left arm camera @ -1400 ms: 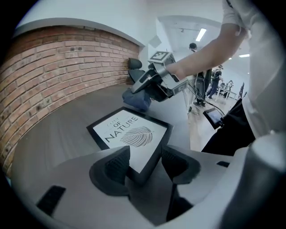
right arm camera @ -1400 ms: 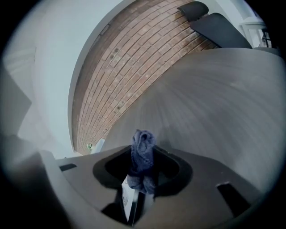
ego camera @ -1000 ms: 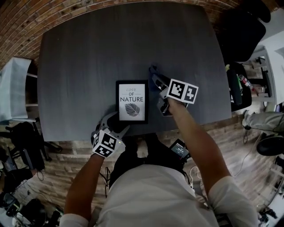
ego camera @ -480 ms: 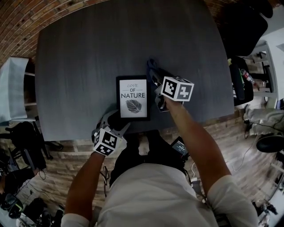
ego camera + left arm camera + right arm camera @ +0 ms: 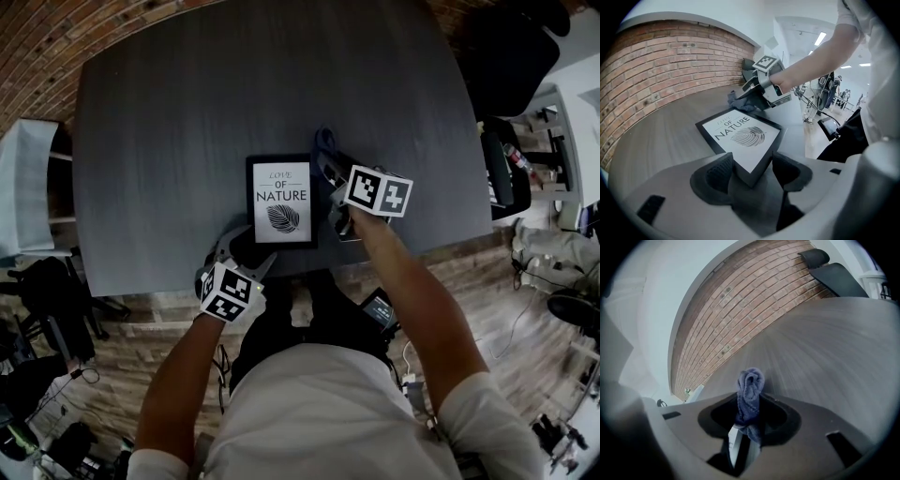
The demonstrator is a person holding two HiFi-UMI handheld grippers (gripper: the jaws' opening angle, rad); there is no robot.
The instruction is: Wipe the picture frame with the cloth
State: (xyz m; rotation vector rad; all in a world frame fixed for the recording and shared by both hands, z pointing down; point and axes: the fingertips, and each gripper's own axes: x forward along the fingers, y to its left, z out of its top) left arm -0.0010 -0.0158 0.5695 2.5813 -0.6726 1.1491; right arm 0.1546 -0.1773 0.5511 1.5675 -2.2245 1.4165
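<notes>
While I am looking down through the head view, the marker cubes are hiding most of both claws from me, and the person's torso is cutting off the near floor. The picture frame (image 5: 281, 200) is lying flat near the front edge of the dark grey table (image 5: 234, 84). The left gripper (image 5: 241, 251) is sitting at its near-left corner and the right gripper (image 5: 328, 167) just beside its far-right corner, with the blue cloth (image 5: 323, 141) poking out past the tips. A brick wall (image 5: 56, 28) is running behind the table, wood flooring (image 5: 141, 319) is showing below it, and a black chair (image 5: 516, 56) is standing off to the right.

In the left gripper view, the jaws are clamping the frame's near corner, one pad bearing on either edge.

In the right gripper view, the jaws are pinching the bunched cloth. A pale sliver beneath it is too blurred for me to name, and the tabletop beyond is smearing out of focus.
</notes>
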